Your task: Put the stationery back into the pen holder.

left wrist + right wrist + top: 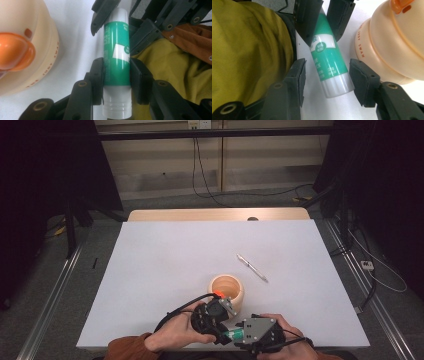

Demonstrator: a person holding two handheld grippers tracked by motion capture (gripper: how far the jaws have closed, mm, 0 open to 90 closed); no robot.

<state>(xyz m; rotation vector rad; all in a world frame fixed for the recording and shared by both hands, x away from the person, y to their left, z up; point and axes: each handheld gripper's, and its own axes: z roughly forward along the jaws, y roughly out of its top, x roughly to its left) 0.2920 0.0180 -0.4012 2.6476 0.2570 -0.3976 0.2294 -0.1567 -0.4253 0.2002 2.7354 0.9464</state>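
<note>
A white tabletop [165,255] seen from above, with a person's two hands entering at the bottom edge of the frame, each holding a black two-jaw gripper. The left gripper [220,322] sits just left of bottom centre, and the right gripper [239,334] is just right of it, so that the two meet nose to nose.

Between them is a green-and-white glue stick [231,335], low in the high view near the bottom centre. In the left gripper view the glue stick [116,62] stands upright in the middle of the frame, and the left gripper [116,77] has its jaws closed against both sides of the green barrel, holding it firmly. In the right gripper view the glue stick [327,57] slants through the centre, its white end pointing to the lower right. The right gripper [327,80] has its jaws partly open on either side of that end, with a clear gap on each side, not touching it.

Just above the grippers in the high view is a round peach-coloured container [226,291] with an orange knob [217,294] at its lower left. Farther up and to the right, well apart, a slim pen [252,267] lies diagonally on the tabletop.
</note>
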